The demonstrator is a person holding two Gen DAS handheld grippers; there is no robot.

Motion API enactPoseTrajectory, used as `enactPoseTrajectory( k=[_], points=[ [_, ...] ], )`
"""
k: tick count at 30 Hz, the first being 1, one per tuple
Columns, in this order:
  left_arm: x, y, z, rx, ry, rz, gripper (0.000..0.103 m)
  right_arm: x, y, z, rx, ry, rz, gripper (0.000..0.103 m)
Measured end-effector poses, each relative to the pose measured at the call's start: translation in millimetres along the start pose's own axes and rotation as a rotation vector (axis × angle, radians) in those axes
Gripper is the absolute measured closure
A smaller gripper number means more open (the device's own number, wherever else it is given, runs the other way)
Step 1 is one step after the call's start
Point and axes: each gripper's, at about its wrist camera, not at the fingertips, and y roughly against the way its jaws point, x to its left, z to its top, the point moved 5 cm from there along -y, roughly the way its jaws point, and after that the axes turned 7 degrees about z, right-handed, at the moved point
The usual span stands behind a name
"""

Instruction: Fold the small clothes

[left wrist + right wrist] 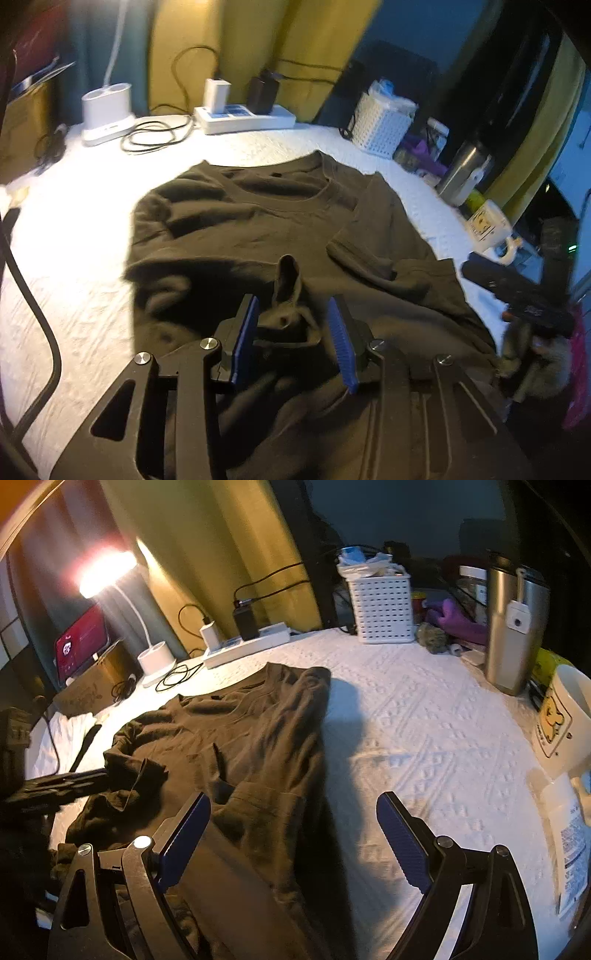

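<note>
A dark olive T-shirt (258,229) lies spread on the white textured table cover (74,258), neckline at the far side, one sleeve folded over its body. My left gripper (293,306) hovers over the shirt's near hem; a raised bunch of cloth (288,288) sits between its blue pads (247,332), which stand apart. In the right wrist view the shirt (251,738) lies left of centre. My right gripper (293,805) is wide open and empty above the shirt's right edge. The left gripper (110,775) shows at the left, at the bunched hem.
At the back stand a white lamp base (107,110), a power strip with chargers (243,118), cables (155,136) and a white basket (384,122). A steel tumbler (513,627) and a white mug (565,720) stand at the right. A cardboard box (92,686) is at the left.
</note>
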Motion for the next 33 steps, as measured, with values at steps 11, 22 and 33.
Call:
enactPoseTrajectory(
  k=[11, 22, 33],
  points=[
    [88, -9, 5, 0.032, 0.034, 0.168, 0.063, 26, -22, 9, 0.038, 0.041, -0.007, 0.011],
    [79, -57, 27, 0.060, -0.090, 0.137, 0.063, 17, -31, 15, 0.063, 0.028, -0.051, 0.011],
    [81, -49, 66, -0.028, -0.140, 0.242, 0.063, 15, -35, 21, 0.067, 0.030, -0.072, 0.010]
  ],
)
